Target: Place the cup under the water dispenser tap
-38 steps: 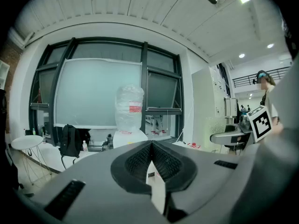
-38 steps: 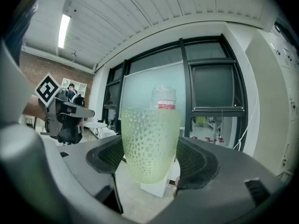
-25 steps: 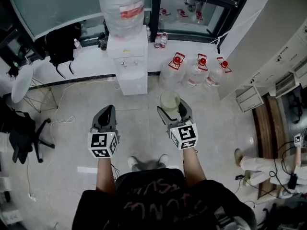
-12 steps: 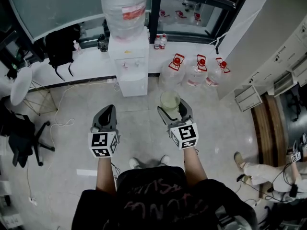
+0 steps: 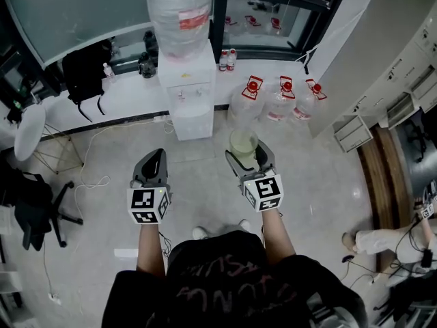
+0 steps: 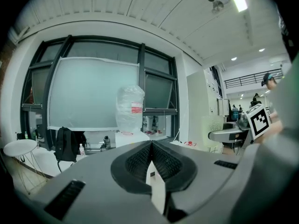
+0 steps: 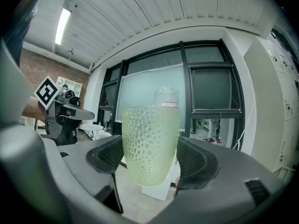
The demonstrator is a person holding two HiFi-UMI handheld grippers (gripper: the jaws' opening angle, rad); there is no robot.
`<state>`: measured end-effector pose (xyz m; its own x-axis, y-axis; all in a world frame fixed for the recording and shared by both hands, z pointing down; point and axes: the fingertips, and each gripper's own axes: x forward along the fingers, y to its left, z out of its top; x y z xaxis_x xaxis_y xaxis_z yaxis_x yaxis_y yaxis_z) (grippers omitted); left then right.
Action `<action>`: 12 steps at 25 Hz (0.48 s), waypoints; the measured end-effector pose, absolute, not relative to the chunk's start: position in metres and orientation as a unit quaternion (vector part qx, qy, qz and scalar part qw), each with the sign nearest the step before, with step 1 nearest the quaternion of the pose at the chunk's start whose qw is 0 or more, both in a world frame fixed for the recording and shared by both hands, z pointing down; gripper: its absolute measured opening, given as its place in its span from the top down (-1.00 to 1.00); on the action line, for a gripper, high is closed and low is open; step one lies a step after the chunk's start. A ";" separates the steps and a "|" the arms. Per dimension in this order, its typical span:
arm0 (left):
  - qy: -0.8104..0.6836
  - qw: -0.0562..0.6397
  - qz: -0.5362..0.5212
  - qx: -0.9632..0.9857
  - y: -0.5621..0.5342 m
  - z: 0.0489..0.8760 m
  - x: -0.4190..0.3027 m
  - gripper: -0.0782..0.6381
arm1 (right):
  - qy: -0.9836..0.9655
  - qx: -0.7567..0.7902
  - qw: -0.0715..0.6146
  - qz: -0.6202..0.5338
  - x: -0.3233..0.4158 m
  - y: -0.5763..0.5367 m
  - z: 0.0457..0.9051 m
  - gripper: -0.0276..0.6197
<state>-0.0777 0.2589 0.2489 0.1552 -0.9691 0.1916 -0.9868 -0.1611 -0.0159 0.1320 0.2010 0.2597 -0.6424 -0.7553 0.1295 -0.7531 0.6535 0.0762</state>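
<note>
My right gripper [image 5: 244, 154] is shut on a pale green dimpled cup [image 5: 242, 143], held upright over the floor; in the right gripper view the cup [image 7: 150, 143] fills the space between both jaws of that gripper [image 7: 152, 158]. The white water dispenser [image 5: 186, 94] with a large clear bottle [image 5: 180, 12] on top stands against the far wall, ahead and left of the cup. Its taps [image 5: 186, 94] face me. My left gripper [image 5: 151, 164] is shut with nothing in it; in the left gripper view its pads meet on the gripper [image 6: 151, 160], and the dispenser bottle [image 6: 130, 109] shows straight ahead.
Three full water jugs [image 5: 280, 101] with red caps stand on the floor right of the dispenser. A black backpack [image 5: 83, 70] rests on the white ledge at the left. A round white table [image 5: 30, 130] and a black office chair [image 5: 34, 203] sit far left. A person's legs [image 5: 382, 241] lie at the right.
The view has shifted a little closer to the dispenser; both grippers keep their hold and pose. The person at the right has moved slightly.
</note>
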 end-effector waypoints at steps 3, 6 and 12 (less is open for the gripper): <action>-0.642 0.058 0.077 0.760 0.261 0.252 -0.092 0.75 | -0.903 0.424 0.075 -0.007 0.123 0.206 0.262 -0.19; -0.641 0.062 0.074 0.762 0.260 0.255 -0.103 0.76 | -0.901 0.426 0.080 -0.009 0.114 0.207 0.263 -0.19; -0.632 0.064 0.074 0.769 0.252 0.259 -0.108 0.76 | -0.896 0.436 0.081 -0.008 0.109 0.200 0.264 -0.19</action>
<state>-0.1083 0.2524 0.2586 0.1902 -0.9624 0.1939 -0.9812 -0.1930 0.0046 0.1088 0.1999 0.2640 -0.6064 -0.7831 0.1380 -0.7806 0.6193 0.0842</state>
